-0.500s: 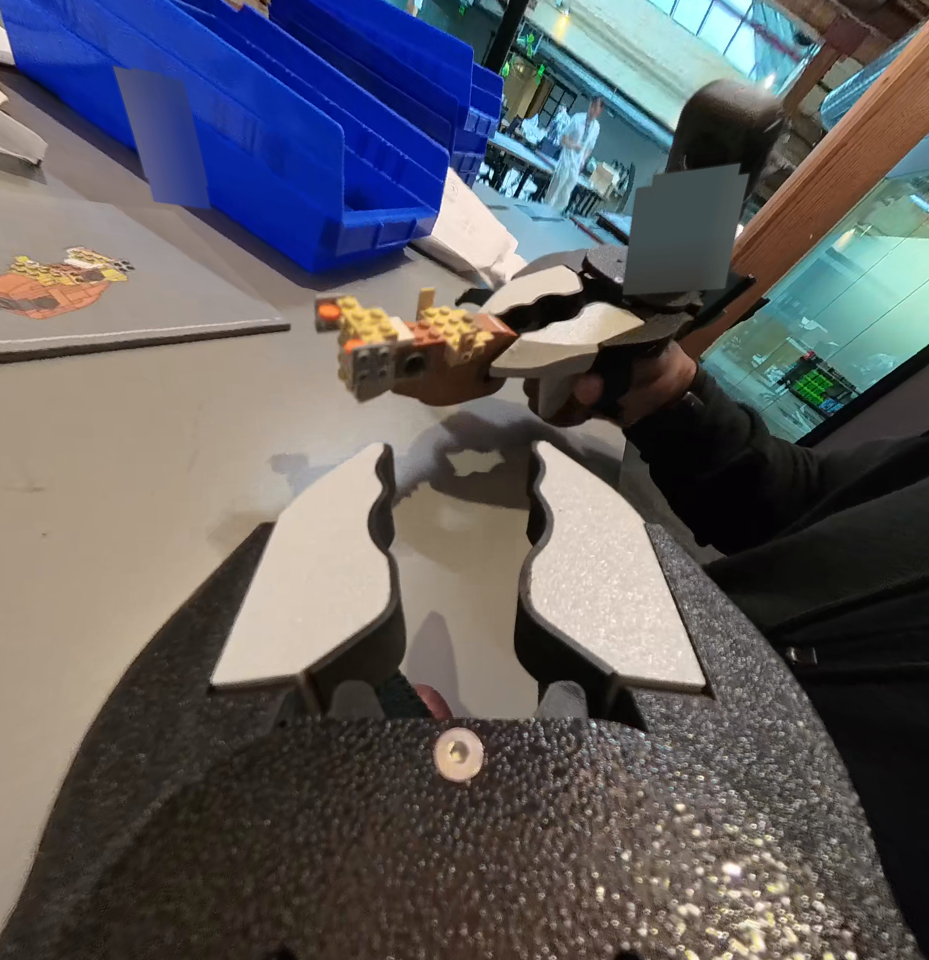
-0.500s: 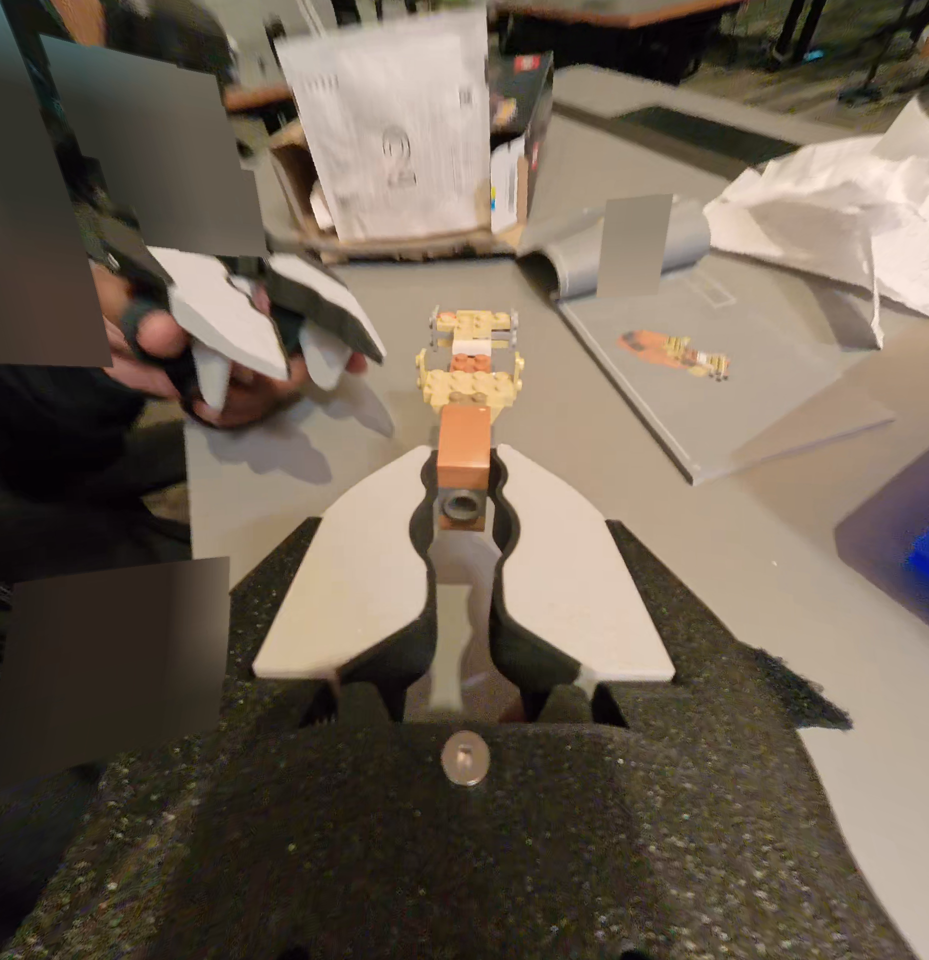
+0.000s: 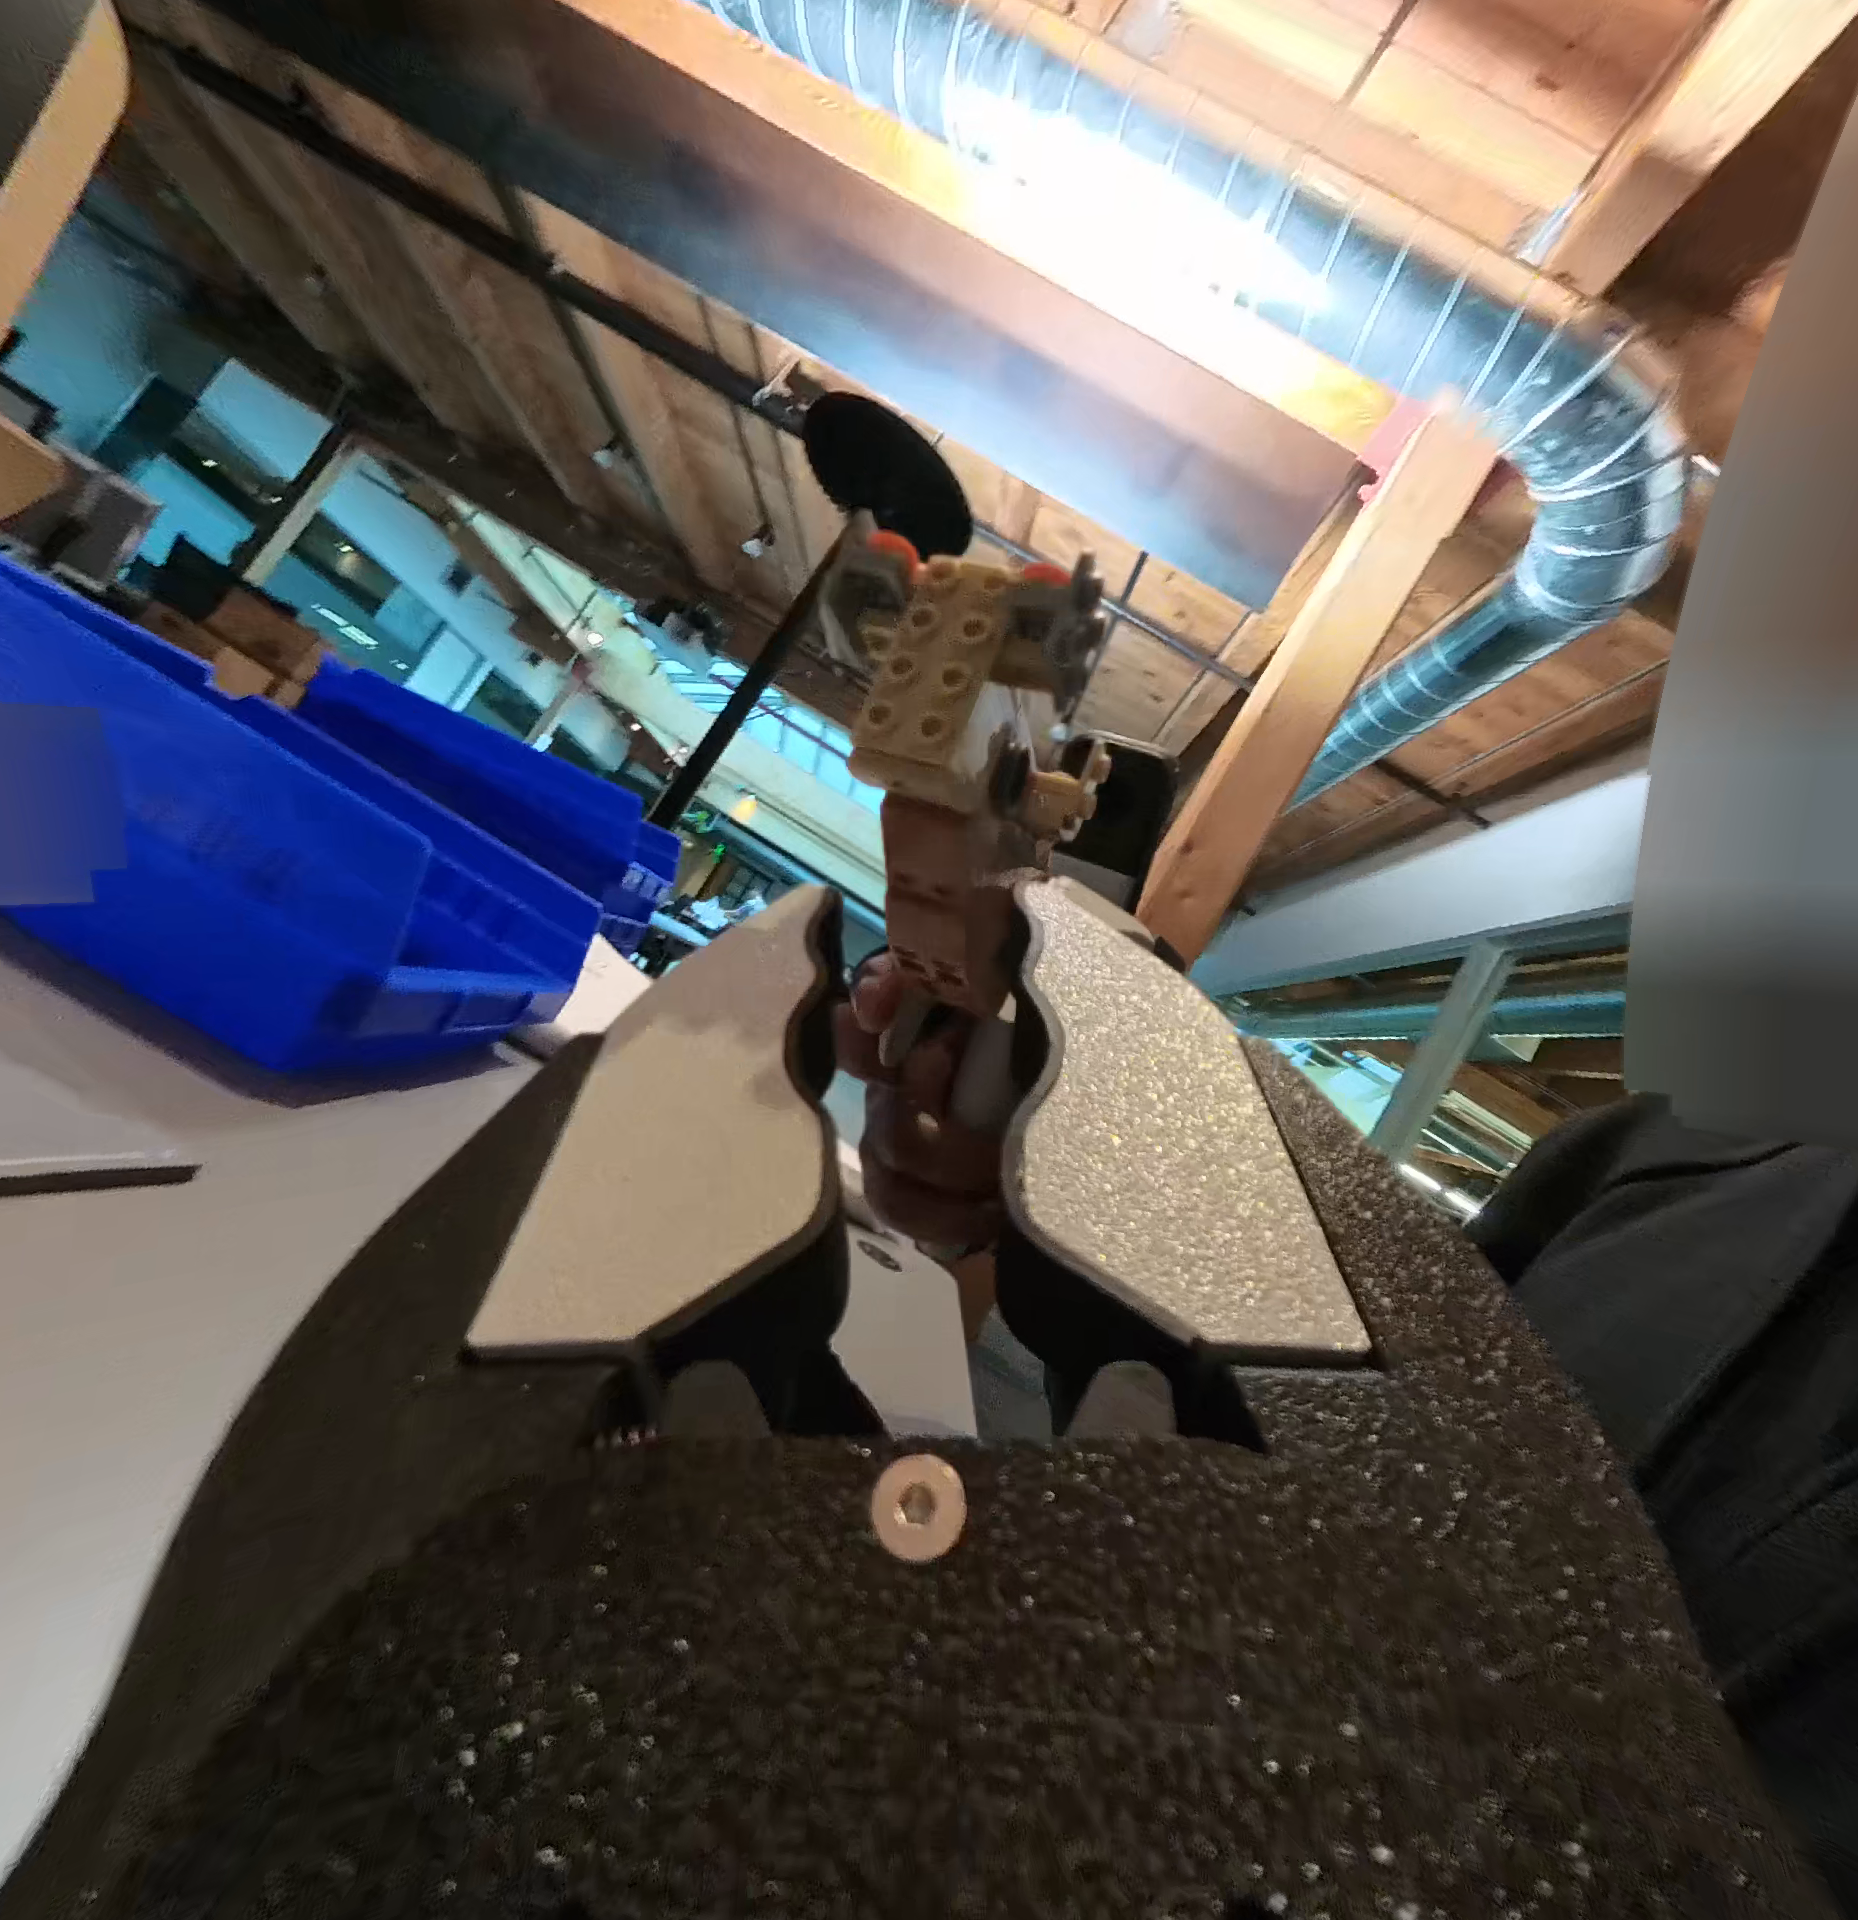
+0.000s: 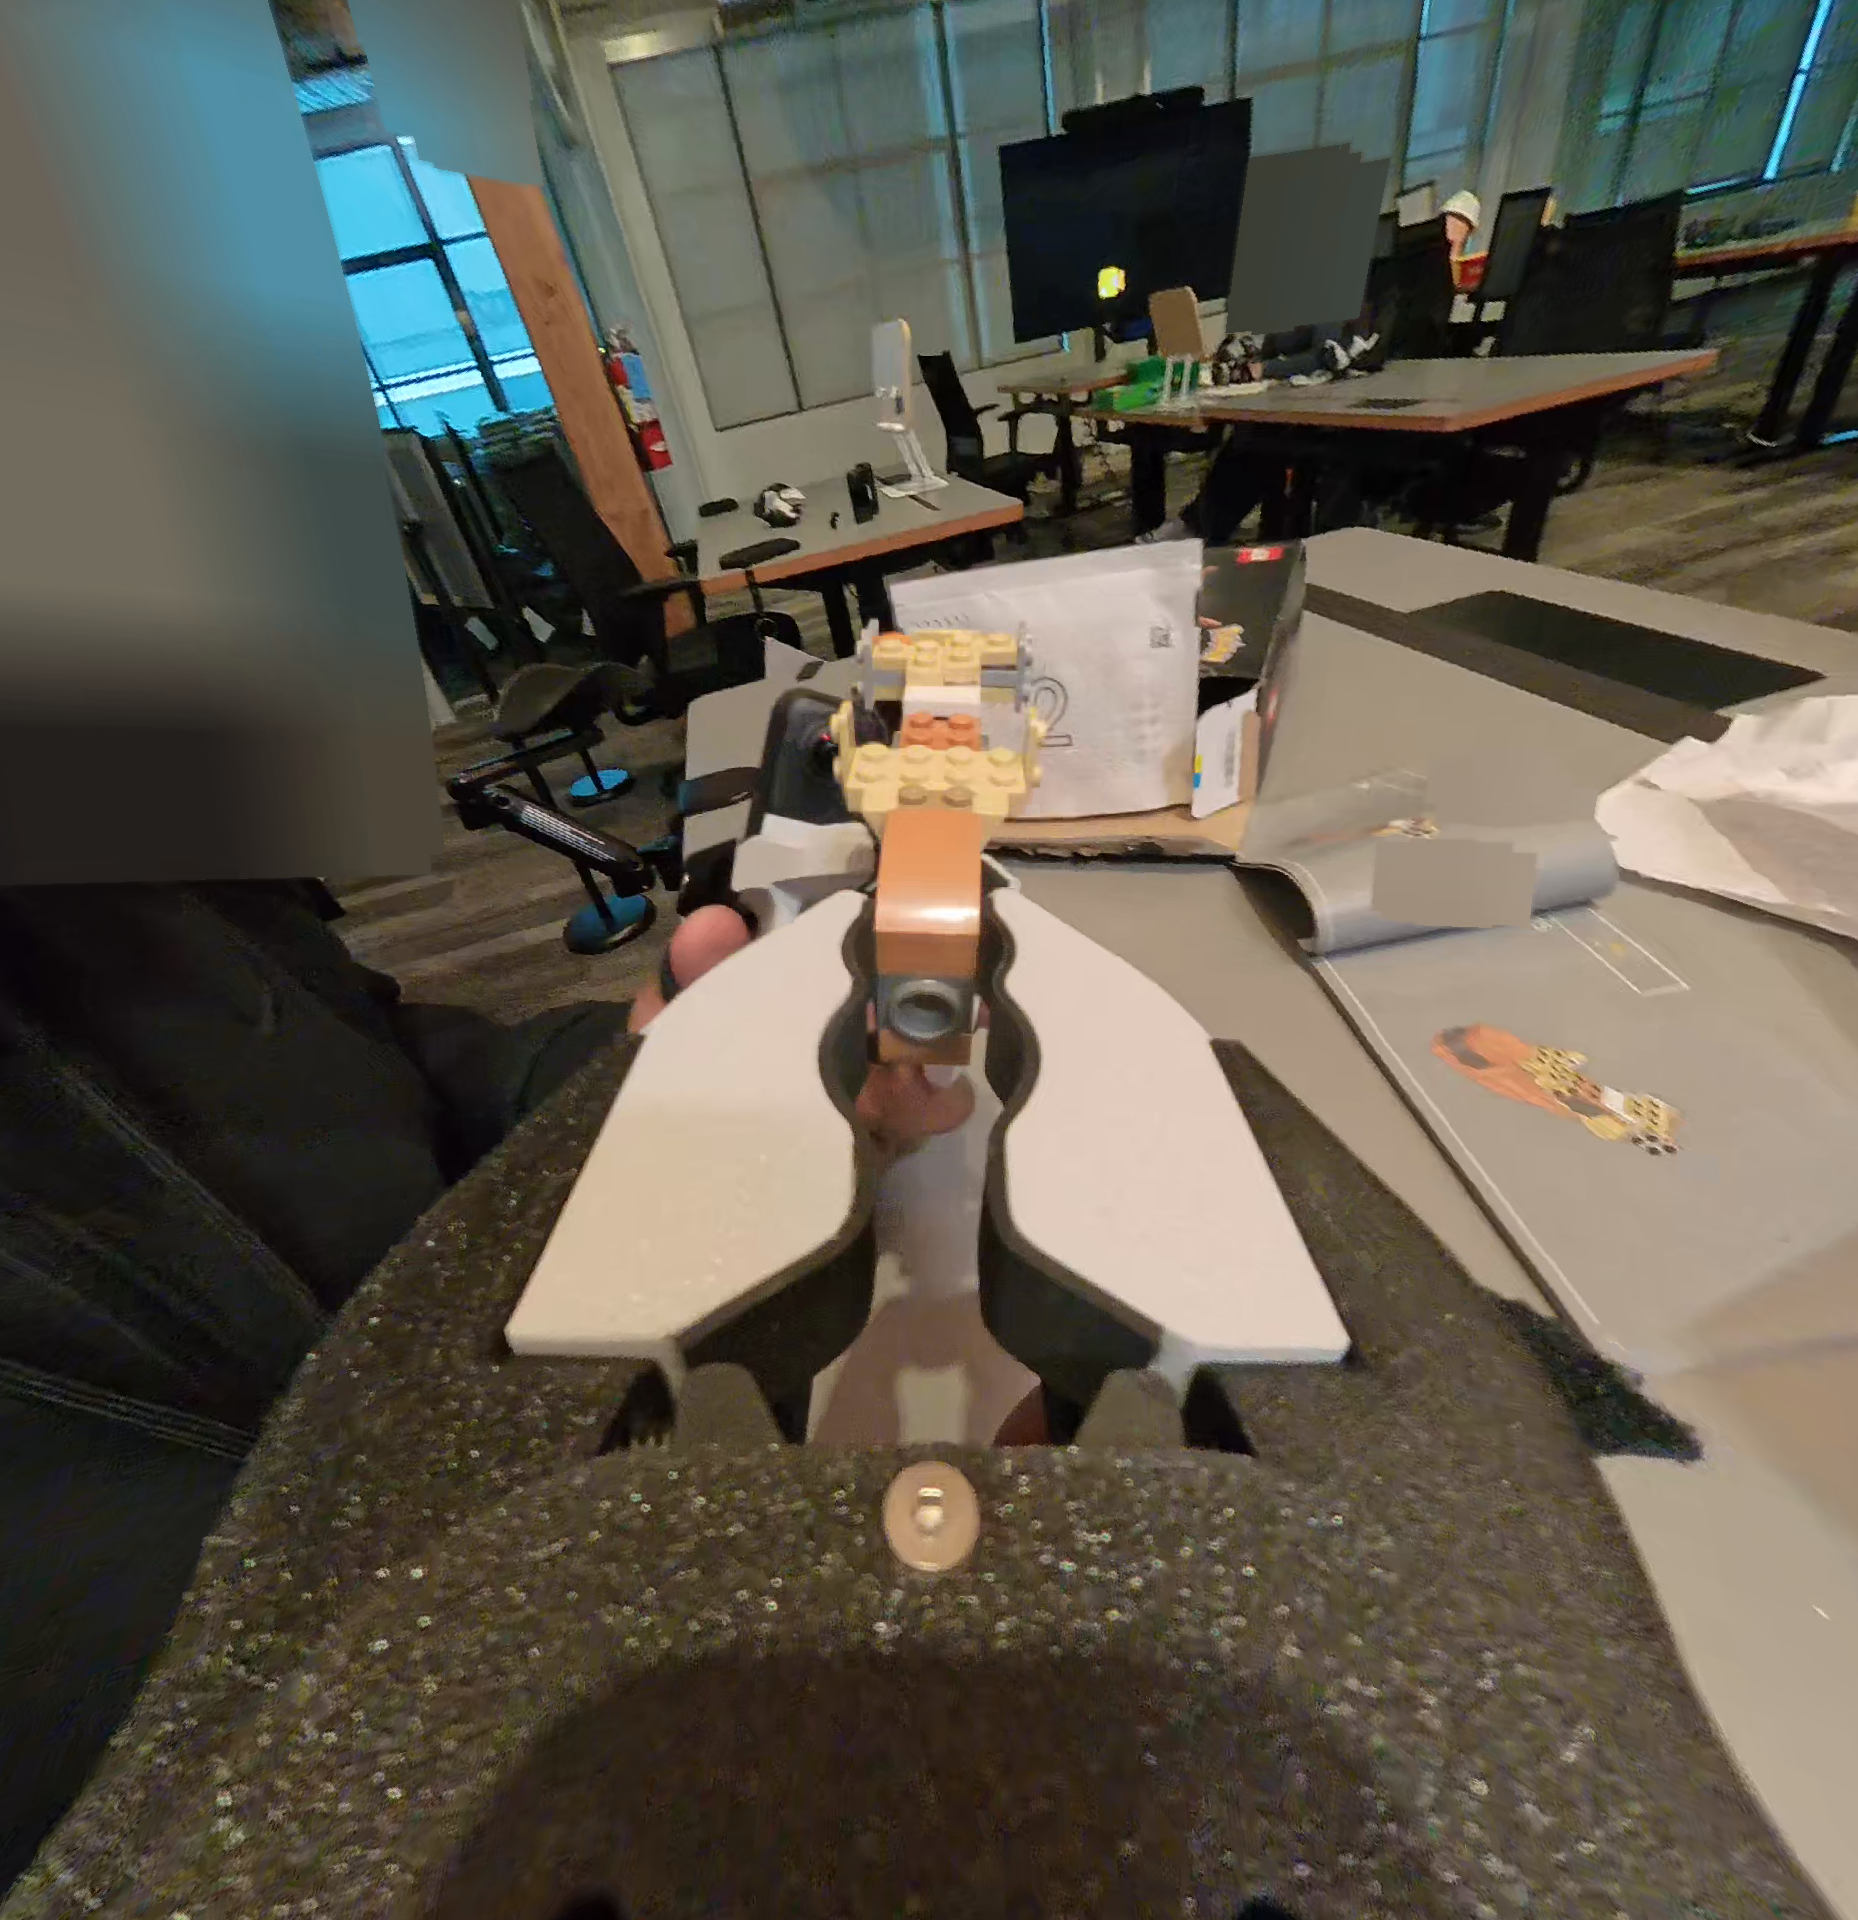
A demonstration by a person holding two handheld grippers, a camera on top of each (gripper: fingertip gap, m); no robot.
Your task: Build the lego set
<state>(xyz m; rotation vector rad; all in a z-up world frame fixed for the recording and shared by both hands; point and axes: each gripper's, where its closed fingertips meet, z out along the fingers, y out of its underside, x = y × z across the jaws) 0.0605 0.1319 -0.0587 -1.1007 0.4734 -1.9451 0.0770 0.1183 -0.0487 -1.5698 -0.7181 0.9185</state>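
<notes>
The lego model is a tan studded block on a brown curved body with a grey round hole at its near end. My right gripper is shut on the brown body and holds it up in the air, above the table edge. In the left wrist view the model stands upright against the ceiling. My left gripper is open, with the model's brown lower end between its fingertips; a gap shows on the left side. The left gripper shows just behind and below the model in the right wrist view.
Blue bins stand on the grey table to the left. An open instruction booklet, a white bag, a black box and crumpled white paper lie to the right. A person's dark sleeve is close by. Less than 4 cm separates the two grippers' tips.
Both grippers have tilted upward. My right gripper has raised the model, and my left gripper has closed in so the brown end now sits between its open fingertips.
</notes>
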